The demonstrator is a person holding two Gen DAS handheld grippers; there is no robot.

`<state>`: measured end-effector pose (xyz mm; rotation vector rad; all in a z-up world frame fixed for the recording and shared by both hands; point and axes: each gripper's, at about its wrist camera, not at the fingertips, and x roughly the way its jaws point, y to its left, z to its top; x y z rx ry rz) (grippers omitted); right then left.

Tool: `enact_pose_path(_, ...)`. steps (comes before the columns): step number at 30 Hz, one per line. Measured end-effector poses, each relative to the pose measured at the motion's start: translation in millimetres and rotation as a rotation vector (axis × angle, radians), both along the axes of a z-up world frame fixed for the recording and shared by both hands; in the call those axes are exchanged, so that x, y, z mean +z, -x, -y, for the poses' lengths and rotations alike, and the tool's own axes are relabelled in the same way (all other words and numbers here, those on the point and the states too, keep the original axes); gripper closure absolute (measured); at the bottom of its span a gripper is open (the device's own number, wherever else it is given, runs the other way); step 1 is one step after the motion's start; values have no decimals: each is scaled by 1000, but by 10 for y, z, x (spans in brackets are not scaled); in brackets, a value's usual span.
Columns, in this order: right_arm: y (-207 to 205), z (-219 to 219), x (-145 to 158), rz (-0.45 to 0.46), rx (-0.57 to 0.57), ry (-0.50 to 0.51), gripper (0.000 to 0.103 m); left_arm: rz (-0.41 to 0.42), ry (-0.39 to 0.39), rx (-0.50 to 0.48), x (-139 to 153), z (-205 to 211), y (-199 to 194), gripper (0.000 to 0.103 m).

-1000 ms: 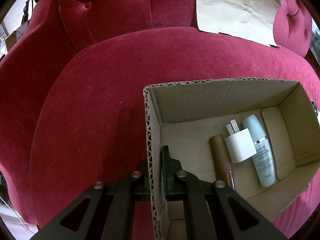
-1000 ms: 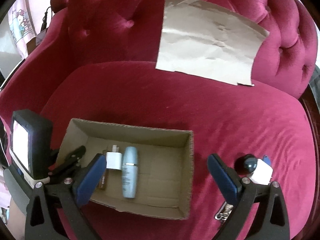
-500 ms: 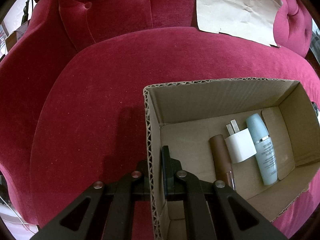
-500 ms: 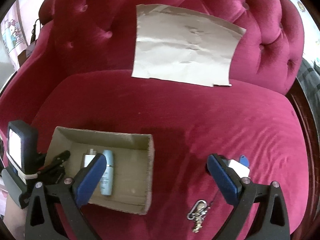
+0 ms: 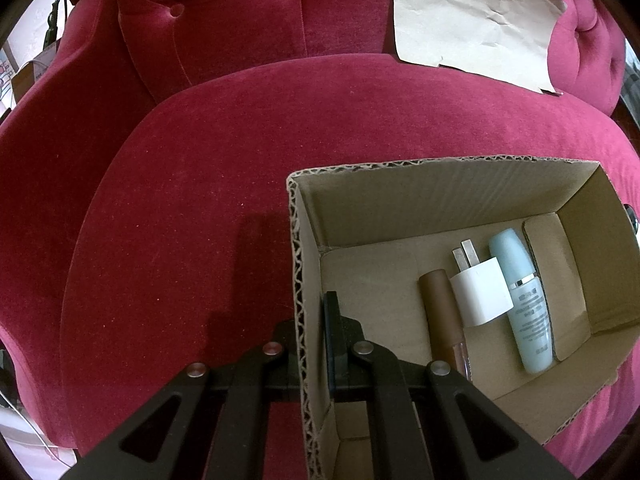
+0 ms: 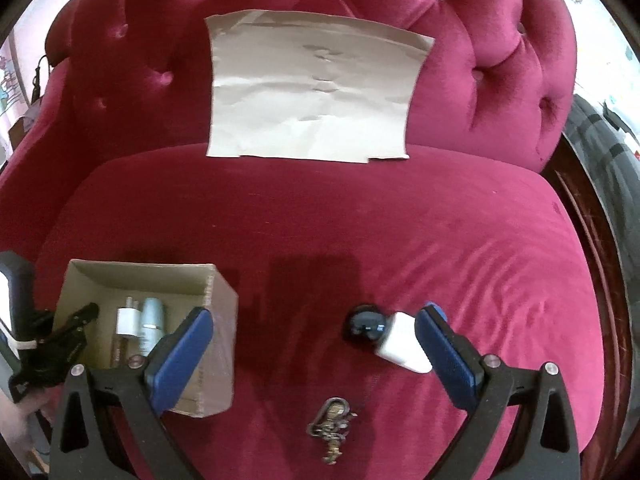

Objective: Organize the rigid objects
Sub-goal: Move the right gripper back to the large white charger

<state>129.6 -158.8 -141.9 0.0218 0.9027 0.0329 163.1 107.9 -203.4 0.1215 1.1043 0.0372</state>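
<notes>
My left gripper (image 5: pixel 314 320) is shut on the left wall of an open cardboard box (image 5: pixel 296 264) on a red velvet sofa. The box holds a brown tube (image 5: pixel 440 308), a white plug adapter (image 5: pixel 480 292) and a pale blue bottle (image 5: pixel 524 304). My right gripper (image 6: pixel 312 340) is open and empty above the seat, right of the box (image 6: pixel 216 344). A black round object (image 6: pixel 366 322) and a white block (image 6: pixel 400 344) lie by its right finger (image 6: pixel 448 356). A bunch of keys (image 6: pixel 332 432) lies below, between the fingers.
A sheet of brown paper (image 6: pixel 312 88) leans on the sofa's tufted backrest (image 6: pixel 500 60); it also shows in the left wrist view (image 5: pixel 472 20). The seat's right edge meets a dark wooden frame (image 6: pixel 592 240). The left gripper (image 6: pixel 52 344) shows in the right wrist view.
My right gripper has moved right and back from the box, bringing the keys, black object and white block into view between its fingers. The left gripper and box have not moved.
</notes>
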Motion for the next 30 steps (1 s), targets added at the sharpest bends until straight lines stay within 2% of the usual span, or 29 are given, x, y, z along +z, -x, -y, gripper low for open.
enact_pose_path(16,-36,494,-270,-43,-68,11,0,0,-6,1,4,9,-5,98)
enact_pose_path(30,-123,696,-691,-116,-88,6,0,-1,-6,1,1,10,-12,98)
